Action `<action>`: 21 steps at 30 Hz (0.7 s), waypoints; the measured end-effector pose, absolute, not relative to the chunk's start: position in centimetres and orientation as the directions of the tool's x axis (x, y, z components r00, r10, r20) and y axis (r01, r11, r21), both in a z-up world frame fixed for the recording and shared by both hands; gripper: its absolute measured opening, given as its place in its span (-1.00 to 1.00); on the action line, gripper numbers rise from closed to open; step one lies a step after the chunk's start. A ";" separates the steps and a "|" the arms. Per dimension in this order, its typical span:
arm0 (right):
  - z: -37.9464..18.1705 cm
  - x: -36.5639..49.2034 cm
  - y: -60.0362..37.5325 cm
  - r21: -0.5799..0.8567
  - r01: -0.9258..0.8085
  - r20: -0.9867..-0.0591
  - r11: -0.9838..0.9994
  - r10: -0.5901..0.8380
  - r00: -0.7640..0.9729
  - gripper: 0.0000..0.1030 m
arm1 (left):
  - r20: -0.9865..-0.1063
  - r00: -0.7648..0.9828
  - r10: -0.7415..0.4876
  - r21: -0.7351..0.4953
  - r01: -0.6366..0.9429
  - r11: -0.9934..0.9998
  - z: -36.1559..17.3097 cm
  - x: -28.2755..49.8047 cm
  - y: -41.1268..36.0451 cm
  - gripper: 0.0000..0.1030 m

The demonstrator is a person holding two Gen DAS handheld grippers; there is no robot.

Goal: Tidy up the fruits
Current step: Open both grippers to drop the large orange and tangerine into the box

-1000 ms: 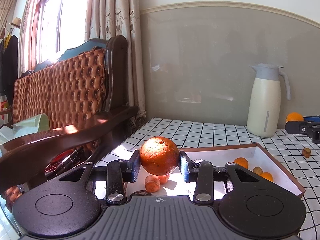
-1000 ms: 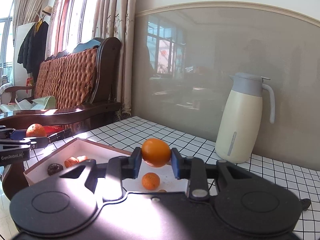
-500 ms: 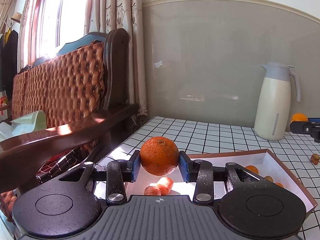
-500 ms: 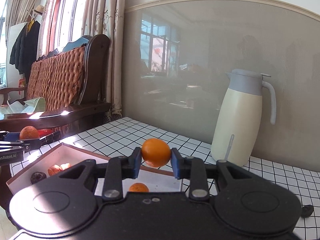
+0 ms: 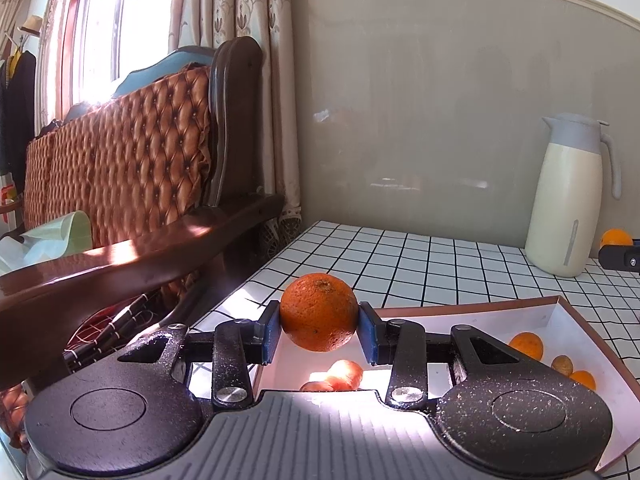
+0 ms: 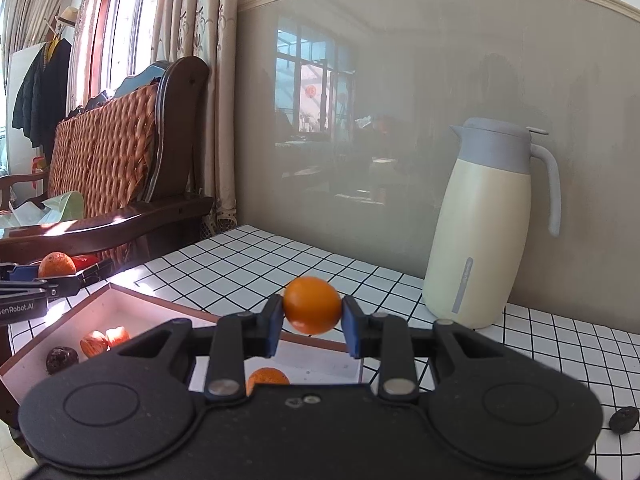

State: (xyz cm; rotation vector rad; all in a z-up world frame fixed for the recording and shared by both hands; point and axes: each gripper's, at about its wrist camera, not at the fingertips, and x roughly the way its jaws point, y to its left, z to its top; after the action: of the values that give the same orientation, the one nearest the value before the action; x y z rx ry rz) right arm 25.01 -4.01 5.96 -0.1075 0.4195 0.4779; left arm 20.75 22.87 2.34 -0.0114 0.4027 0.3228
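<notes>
My left gripper [image 5: 319,334] is shut on a large rough orange [image 5: 319,311], held above the left end of a shallow white box [image 5: 560,316] with a brown rim. Inside the box lie small orange fruits [image 5: 527,345], reddish pieces [image 5: 345,374] and a brown nut [image 5: 562,365]. My right gripper [image 6: 310,326] is shut on a small smooth orange [image 6: 312,305], held over the far rim of the same box [image 6: 120,300]. The right wrist view shows the left gripper [image 6: 56,280] with its orange [image 6: 56,265] at the left edge. The small orange [image 5: 616,237] shows at the left wrist view's right edge.
A cream jug [image 6: 486,236] with a grey lid stands on the checked tabletop [image 6: 248,268] by the wall. A dark fruit [image 6: 623,420] lies loose on the table at the right. A wooden armchair [image 5: 120,184] with quilted brown cushion stands left of the table.
Both grippers have drifted across the box with their oranges still gripped. The box contents slid lower and rightward in the left wrist view; the jug looms larger in the right wrist view.
</notes>
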 end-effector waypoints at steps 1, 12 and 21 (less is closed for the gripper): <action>5.9 25.0 -3.9 -0.004 -0.468 -0.418 0.884 0.423 0.804 -0.56 | -0.389 0.869 0.306 0.053 -0.311 0.949 2.3 20.9 22.9 -0.22; 5.0 26.6 -3.5 -0.010 -0.470 -0.457 0.883 0.414 0.787 -0.56 | -0.436 0.847 0.305 0.060 -0.310 0.949 1.3 23.4 23.9 -0.22; 3.7 28.3 -3.1 -0.009 -0.473 -0.497 0.881 0.406 0.767 -0.56 | -0.469 0.822 0.323 0.075 -0.328 0.942 0.3 25.4 24.8 -0.22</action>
State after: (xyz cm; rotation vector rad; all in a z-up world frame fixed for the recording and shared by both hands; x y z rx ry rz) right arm 28.27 -3.11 3.72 -0.1371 0.5077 0.4784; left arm 25.36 24.76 0.34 -0.0087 0.4972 0.3463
